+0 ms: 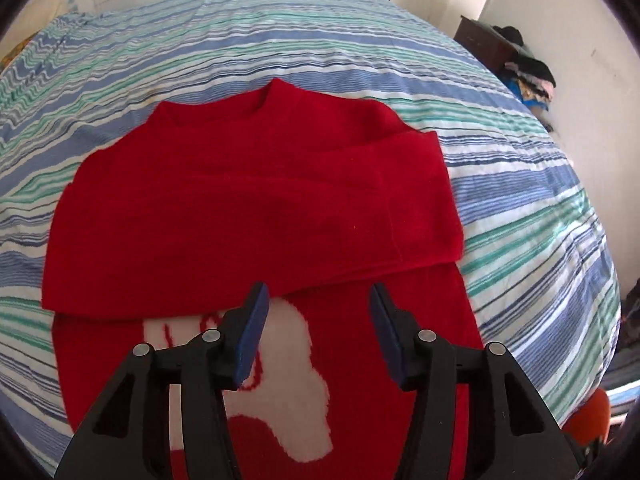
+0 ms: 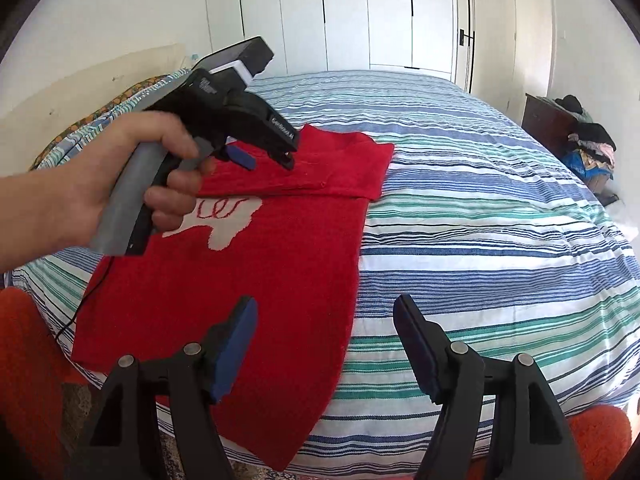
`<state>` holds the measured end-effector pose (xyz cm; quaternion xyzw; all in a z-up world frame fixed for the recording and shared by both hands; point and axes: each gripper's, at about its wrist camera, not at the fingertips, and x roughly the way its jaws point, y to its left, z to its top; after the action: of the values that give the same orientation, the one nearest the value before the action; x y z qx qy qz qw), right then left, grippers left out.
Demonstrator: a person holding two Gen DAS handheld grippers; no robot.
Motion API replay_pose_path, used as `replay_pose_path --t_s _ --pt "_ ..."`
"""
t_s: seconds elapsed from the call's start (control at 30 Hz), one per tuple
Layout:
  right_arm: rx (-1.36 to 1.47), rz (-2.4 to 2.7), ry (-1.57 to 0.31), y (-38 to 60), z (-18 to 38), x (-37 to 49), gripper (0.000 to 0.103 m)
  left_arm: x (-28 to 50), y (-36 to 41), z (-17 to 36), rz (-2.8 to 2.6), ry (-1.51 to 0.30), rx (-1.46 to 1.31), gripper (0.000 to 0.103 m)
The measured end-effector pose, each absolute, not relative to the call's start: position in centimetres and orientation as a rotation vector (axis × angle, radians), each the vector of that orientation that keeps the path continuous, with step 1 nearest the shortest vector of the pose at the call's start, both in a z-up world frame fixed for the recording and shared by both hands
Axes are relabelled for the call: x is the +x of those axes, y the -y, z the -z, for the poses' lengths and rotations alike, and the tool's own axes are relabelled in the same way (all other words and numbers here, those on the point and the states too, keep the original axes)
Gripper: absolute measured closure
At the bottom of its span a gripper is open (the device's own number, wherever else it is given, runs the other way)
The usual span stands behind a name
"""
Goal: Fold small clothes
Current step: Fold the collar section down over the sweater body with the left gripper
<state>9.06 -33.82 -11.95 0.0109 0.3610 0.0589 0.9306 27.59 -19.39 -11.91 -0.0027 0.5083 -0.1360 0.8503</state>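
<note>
A red knitted sweater with a white figure on its front (image 1: 256,208) lies flat on a bed covered by a blue, green and white striped quilt (image 1: 520,184). Its long axis runs from the near edge of the bed toward the far side, collar pointing away and hem nearest the cameras. Both sleeves are folded across the chest, forming a red band lying crosswise above the white figure.

The left claw (image 1: 316,300) hangs over the sweater's lower half, its blue-padded fingers (image 1: 254,332) spread well apart with nothing between them. The right claw (image 2: 324,316) is likewise wide open and holds nothing; it sits over the sweater's right side edge, one finger above red knit, the other above striped quilt.

Only the left wrist view shows the collar and the full width of the folded sleeves. Only the right wrist view shows the sweater's hem corner (image 2: 280,452) overhanging the bed edge, the person's left hand (image 2: 132,184) gripping the grey handle of the left tool, and white wardrobe doors (image 2: 360,12) behind the bed.
</note>
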Motion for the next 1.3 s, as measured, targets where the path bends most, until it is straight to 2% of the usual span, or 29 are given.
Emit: replay_pose_path --t_s 0.03,0.1,0.2,0.3,0.6,0.7,0.8,0.93,0.97,1.0,1.07,1.17,1.27,1.3 --pt "0.035 -0.117 -0.738 34.1 11.9 9.0 0.031 26.1 17.5 11.5 0.279 -1.045 -0.022 0.037" --pt "0.059 -0.111 -0.736 34.7 12.0 9.1 0.03 24.1 12.6 10.7 0.223 -0.989 -0.057 0.028" --pt "0.095 -0.104 -0.754 35.4 12.4 9.5 0.03 23.7 4.3 11.2 0.063 -0.974 -0.116 0.029" --pt "0.118 -0.096 -0.776 35.8 12.9 9.9 0.03 24.7 -1.8 13.0 0.002 -1.026 -0.187 0.039" --pt "0.097 -0.077 -0.8 35.4 13.3 10.2 0.03 29.9 1.8 17.2 0.01 -1.054 0.022 0.041" --pt "0.084 -0.077 -0.804 35.1 13.3 10.2 0.029 31.0 0.0 17.9 -0.063 -1.039 -0.068 0.094" --pt "0.081 -0.074 -0.799 35.2 13.3 10.1 0.029 28.8 -2.2 16.9 -0.086 -0.974 -0.244 0.096" --pt "0.084 -0.073 -0.813 35.3 13.6 10.5 0.03 28.4 -1.8 18.5 -0.081 -1.016 -0.223 0.096" --pt "0.086 -0.075 -0.821 35.3 13.7 10.6 0.029 28.4 -2.2 18.6 -0.079 -1.019 -0.266 0.096" --pt "0.088 -0.075 -0.827 35.4 13.8 10.7 0.029 28.4 -2.8 18.8 -0.078 -1.023 -0.332 0.091" --pt "0.091 -0.073 -0.821 35.4 13.7 10.6 0.029 28.4 -4.4 19.1 -0.06 -1.029 -0.471 0.09" --pt "0.096 -0.074 -0.809 35.6 13.4 10.4 0.029 28.1 -5.0 18.6 -0.021 -1.056 -0.505 0.084" --pt "0.102 -0.073 -0.817 35.7 13.6 10.6 0.029 26.8 -5.2 17.0 -0.035 -1.053 -0.418 0.058" --pt "0.102 -0.072 -0.817 35.7 13.6 10.6 0.029 26.1 -5.6 16.5 -0.067 -1.044 -0.391 0.04"
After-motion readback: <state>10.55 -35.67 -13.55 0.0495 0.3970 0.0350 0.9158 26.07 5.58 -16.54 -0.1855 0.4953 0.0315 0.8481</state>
